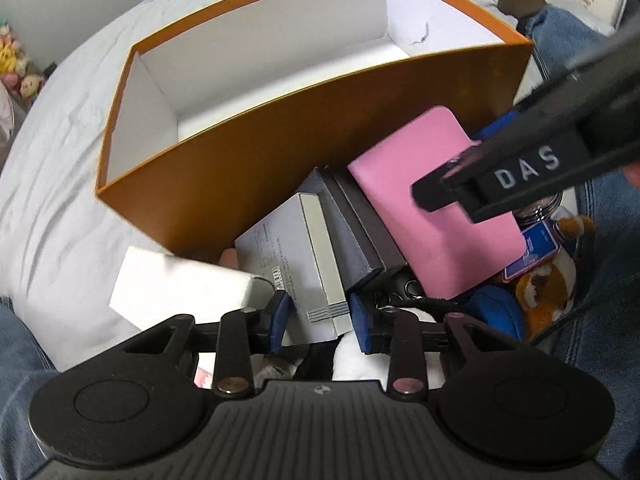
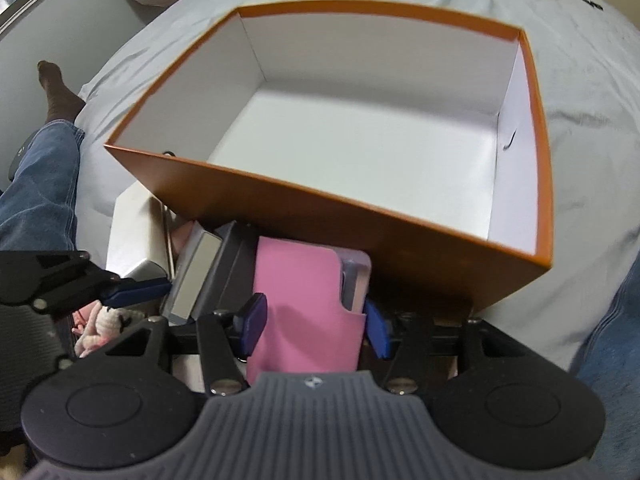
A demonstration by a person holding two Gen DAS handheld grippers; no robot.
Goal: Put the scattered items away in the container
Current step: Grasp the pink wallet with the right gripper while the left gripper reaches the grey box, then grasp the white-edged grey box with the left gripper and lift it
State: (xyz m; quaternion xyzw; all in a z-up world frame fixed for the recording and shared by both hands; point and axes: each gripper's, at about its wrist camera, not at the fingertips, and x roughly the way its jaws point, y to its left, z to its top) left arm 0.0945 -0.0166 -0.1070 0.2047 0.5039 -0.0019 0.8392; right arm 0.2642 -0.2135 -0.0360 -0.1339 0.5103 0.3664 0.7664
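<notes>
You are gripping the pink case (image 2: 304,304) with your right gripper (image 2: 312,328) — one item on its way, the rest waiting.

The right jaws are clamping the case by its sides so it can lift clear of the pile; your left gripper (image 1: 320,314) is sitting released around the end of the white-and-grey box (image 1: 294,264), probably lining up next. The one orange container (image 2: 360,216) is standing just beyond the heap, holding nothing yet — one white box (image 1: 176,290) and one dark sleeve (image 1: 360,236) are also lying outside it.
</notes>
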